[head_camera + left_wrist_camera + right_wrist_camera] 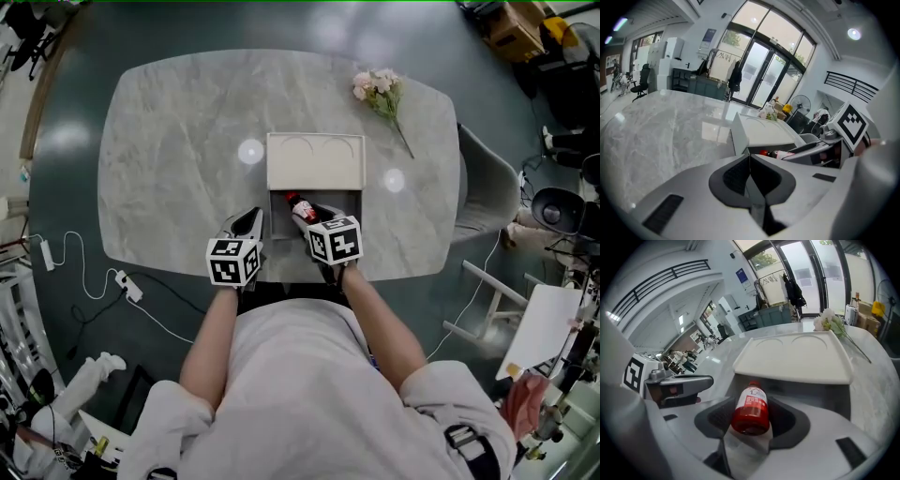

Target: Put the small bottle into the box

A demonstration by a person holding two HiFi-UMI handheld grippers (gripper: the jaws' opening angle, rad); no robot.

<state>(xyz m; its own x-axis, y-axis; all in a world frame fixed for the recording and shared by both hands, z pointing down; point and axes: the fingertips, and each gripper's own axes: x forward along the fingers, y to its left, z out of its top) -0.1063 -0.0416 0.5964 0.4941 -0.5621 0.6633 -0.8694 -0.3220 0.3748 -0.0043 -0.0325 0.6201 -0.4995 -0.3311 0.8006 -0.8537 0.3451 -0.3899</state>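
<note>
Small bottle, red with its cap pointing forward, sits clamped in the right tongs just over the open box on the tabletop, so I'd lower it flat inside before letting go, with the left tongs closed, empty, alongside

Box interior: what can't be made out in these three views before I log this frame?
1. Floor of the box: covered by the small bottle and right gripper in the head view; behind the box's side wall in the left gripper view.
2. Whether the small bottle touches that floor: its own body blocks this in the right gripper view.
3. Label print: too small everywhere.
</note>
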